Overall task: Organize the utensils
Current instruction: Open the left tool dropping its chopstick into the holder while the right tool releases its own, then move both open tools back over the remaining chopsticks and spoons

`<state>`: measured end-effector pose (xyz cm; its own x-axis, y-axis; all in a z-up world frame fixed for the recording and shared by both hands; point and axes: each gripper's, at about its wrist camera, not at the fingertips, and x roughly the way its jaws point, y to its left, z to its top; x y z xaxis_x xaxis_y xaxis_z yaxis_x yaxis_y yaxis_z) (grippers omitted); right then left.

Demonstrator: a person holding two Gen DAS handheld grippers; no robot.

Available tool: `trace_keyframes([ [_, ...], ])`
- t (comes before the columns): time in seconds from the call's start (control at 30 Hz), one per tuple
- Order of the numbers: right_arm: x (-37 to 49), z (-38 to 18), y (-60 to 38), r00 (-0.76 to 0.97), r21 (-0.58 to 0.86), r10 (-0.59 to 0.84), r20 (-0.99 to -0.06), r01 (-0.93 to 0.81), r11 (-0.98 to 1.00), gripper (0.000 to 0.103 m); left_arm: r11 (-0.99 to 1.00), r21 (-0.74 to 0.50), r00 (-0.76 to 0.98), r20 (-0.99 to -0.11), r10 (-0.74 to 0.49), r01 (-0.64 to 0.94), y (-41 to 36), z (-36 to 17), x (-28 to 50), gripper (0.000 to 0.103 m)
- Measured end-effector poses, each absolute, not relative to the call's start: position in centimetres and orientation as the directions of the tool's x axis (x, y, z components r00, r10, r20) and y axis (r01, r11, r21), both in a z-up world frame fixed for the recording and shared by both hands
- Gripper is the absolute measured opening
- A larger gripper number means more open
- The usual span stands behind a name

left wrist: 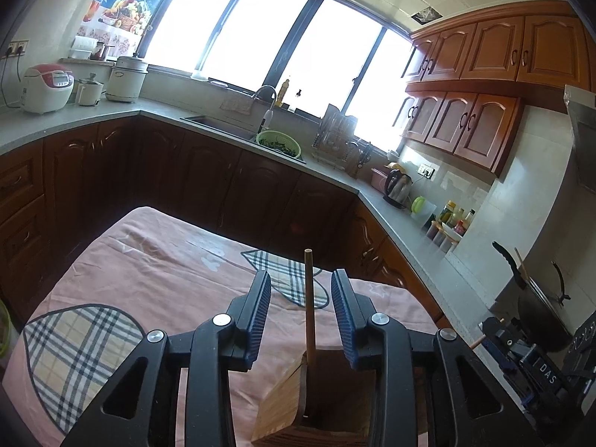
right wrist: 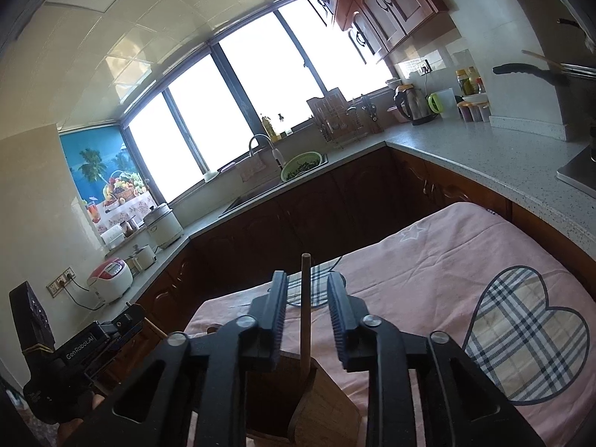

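Left wrist view: left gripper (left wrist: 301, 290) spread wide, grasping nothing — a wooden chopstick (left wrist: 309, 305) stands upright between its fingers in a wooden holder (left wrist: 298, 406) on the pink-clothed worktop (left wrist: 167, 268). Right gripper (right wrist: 307, 294) likewise released around it. Readable: "DAS", "GenRobot.AI".

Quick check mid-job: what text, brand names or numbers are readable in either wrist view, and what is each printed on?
"DAS" on the right tongs' black body, seen from the left wrist view.
"GenRobot.AI" on the left tongs' black body, seen from the right wrist view.
Rice cooker panel: too small to read.
Bottles by the wall: labels too blurred to read.
Poster: picture only, no legible words.
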<state>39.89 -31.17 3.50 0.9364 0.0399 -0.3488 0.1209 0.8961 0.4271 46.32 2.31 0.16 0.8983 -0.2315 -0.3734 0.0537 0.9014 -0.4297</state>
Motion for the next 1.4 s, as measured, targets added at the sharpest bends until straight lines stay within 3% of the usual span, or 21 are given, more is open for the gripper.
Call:
trace_keyframes([
  [0.03,39.7,3.6,-31.3,0.938,0.434,0.041,-0.343,0.119,0.893,0.054,0.901,-0.430,0.898,-0.373,-0.235,0.057,2.3,0.3,46.2,0.042],
  [0.1,39.2,3.8,-31.4,0.941,0.441,0.040,-0.335,0.119,0.889,0.057,0.902,-0.427,0.899,-0.370,-0.234,0.059,2.3,0.4,45.6,0.050],
  [0.17,38.6,4.0,-31.6,0.942,0.458,0.053,-0.330,0.111,0.882,0.067,0.904,-0.423,0.901,-0.365,-0.233,0.062,2.4,0.6,44.7,0.060],
  [0.23,37.7,4.1,-31.8,0.947,0.482,0.069,-0.315,0.097,0.871,0.084,0.904,-0.424,0.902,-0.368,-0.227,0.055,2.7,0.6,43.7,0.073],
  [0.33,35.9,4.4,-32.0,0.953,0.496,0.078,-0.293,0.082,0.864,0.091,0.906,-0.421,0.899,-0.378,-0.221,0.046,3.1,0.4,41.8,0.079],
  [0.9,25.6,2.1,-31.3,0.922,0.482,0.082,-0.379,0.121,0.868,0.093,0.911,-0.413,0.813,-0.533,-0.235,-0.007,5.0,-0.5,30.0,0.081],
  [1.4,18.9,-2.0,-30.6,0.871,0.417,0.033,-0.490,0.202,0.886,0.093,0.925,-0.380,0.737,-0.629,-0.247,-0.013,3.5,-2.8,25.1,0.081],
])
